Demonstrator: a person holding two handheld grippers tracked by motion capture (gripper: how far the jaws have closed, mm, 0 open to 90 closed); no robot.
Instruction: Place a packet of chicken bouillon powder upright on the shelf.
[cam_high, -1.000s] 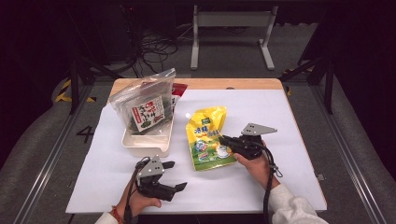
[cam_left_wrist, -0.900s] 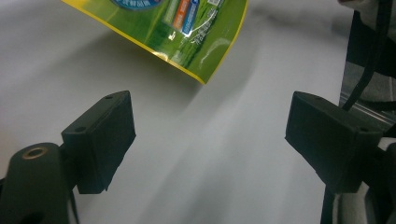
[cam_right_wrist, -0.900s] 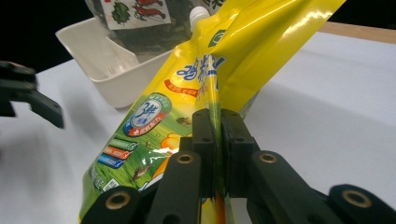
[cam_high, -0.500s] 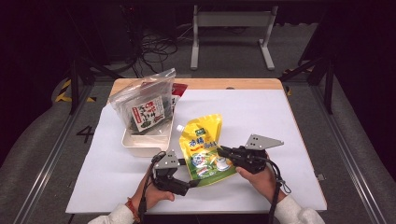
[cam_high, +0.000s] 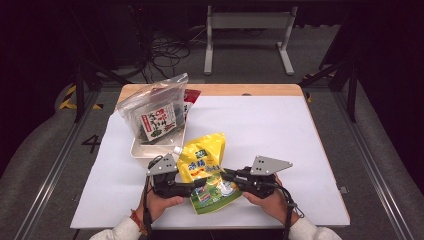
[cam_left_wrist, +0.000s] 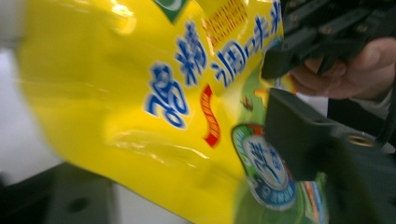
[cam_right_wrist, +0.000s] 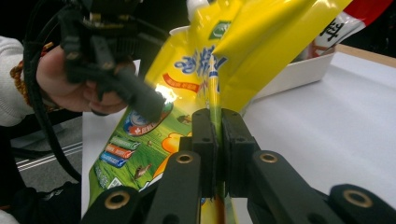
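Yellow pouch (cam_high: 205, 172) hangs between the two hand-held grippers, above the near middle of the white worktop (cam_high: 280, 135), with its spouted top pointing away from the person toward the white tray (cam_high: 145, 149).

The right hand-held gripper (cam_high: 226, 176) has its jaws pressed together on the pouch's side seam. In the right gripper view the two black pads clamp the thin yellow edge (cam_right_wrist: 215, 116) between them, and the pouch rises up and away from the jaws, green print low, blue lettering higher.

The left hand-held gripper (cam_high: 200, 183) reaches in from the opposite side. Its jaws have just been closing, with the pouch between them. In the left gripper view one jaw lies over the printed face (cam_left_wrist: 187, 93) near the round blue badge, while the other jaw shows low and blurred behind the pouch; whether its pads already press on the film I cannot tell. Beyond that jaw, the right hand-held gripper (cam_left_wrist: 280, 65) and the fingers holding it appear at the pouch's far edge.

Past the left hand-held gripper, farther from the person, the white tray holds a clear bag of dark packets (cam_high: 157, 112), leaning upright, with a red packet (cam_high: 192, 95) behind it. The tray's near corner sits just beside the pouch's spout (cam_high: 176, 149).
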